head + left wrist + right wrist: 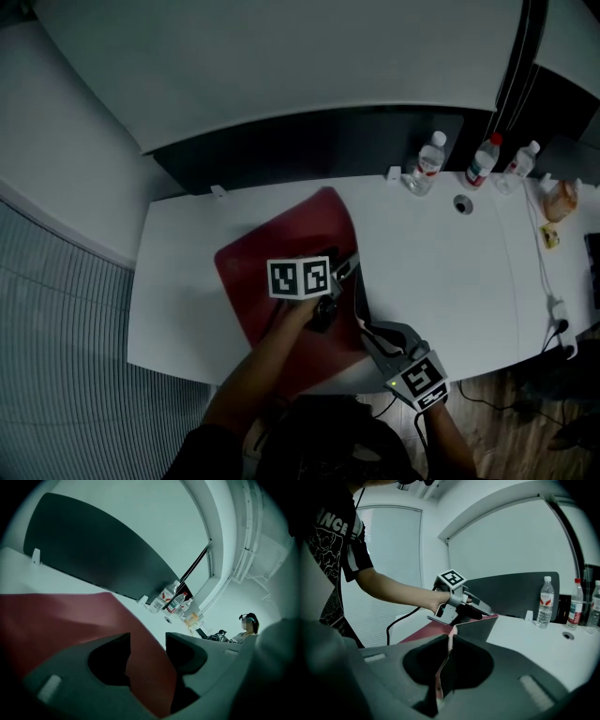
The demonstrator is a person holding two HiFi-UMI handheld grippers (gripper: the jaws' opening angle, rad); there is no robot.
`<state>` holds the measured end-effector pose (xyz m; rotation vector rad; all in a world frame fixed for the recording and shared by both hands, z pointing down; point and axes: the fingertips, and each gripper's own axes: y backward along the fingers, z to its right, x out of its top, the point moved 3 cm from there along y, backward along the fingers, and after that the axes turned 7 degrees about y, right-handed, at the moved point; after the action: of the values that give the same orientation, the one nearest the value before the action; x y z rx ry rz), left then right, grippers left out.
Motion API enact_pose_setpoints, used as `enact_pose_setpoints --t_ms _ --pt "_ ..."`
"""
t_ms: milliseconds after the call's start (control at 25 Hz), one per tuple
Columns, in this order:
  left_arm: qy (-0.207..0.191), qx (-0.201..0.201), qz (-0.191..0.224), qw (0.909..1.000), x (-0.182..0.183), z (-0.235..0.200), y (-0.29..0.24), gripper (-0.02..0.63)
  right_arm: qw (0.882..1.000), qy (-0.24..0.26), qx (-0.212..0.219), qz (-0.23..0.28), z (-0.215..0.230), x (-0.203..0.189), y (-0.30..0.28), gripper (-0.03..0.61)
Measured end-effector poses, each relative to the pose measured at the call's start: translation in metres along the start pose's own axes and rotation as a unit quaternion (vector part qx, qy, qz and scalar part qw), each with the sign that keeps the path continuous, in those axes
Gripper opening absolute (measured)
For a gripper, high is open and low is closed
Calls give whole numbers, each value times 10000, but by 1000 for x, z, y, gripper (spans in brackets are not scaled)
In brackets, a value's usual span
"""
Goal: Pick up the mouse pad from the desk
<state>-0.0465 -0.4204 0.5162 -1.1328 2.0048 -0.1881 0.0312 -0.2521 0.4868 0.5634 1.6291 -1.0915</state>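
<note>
A dark red mouse pad (281, 234) lies on the white desk (441, 272), with its near right edge lifted off the surface. My right gripper (367, 332) is shut on that lifted edge; in the right gripper view the thin pad (476, 629) stands on edge between the jaws (443, 667), grey underside showing. My left gripper (343, 269) hovers over the pad's middle, held by a bare arm. Its jaws (147, 641) stand open, with the red pad (61, 616) showing below and between them, not pinched. From the right gripper view the left gripper (480, 611) sits by the raised edge.
Three water bottles (429, 161) stand at the back right beside a cable hole (462, 203). A dark partition (309, 141) runs along the desk's far edge. A snack bag (561, 199) and a cable (546, 272) lie at the far right. A person (248, 625) sits in the distance.
</note>
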Motion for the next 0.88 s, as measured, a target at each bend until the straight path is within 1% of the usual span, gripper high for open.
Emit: enact_pose_setpoints --t_ms 200,360,440,640,760,840,880 --pt "109 41 -311 9994 13 -13 -29 222 9997 185 164 -62 -1 4 -1 34" --pt "23 160 -553 9983 21 -20 -49 233 9996 225 160 -115 3 1 -1 34" --pt "45 228 -624 9978 25 -22 -56 233 9992 313 169 -173 5 4 -1 34" --pt "256 311 -895 9952 25 -28 -72 236 9979 532 183 -306 4 9 -4 34" --pt "391 400 -926 9941 25 -31 -77 236 9981 528 151 -277 5 6 -4 34" --pt "437 434 -970 9934 24 -33 -79 231 9982 515 111 -270 8 5 -4 34" --pt "416 440 -1002 9931 24 -33 -79 207 9983 516 74 -256 10 6 -3 34"
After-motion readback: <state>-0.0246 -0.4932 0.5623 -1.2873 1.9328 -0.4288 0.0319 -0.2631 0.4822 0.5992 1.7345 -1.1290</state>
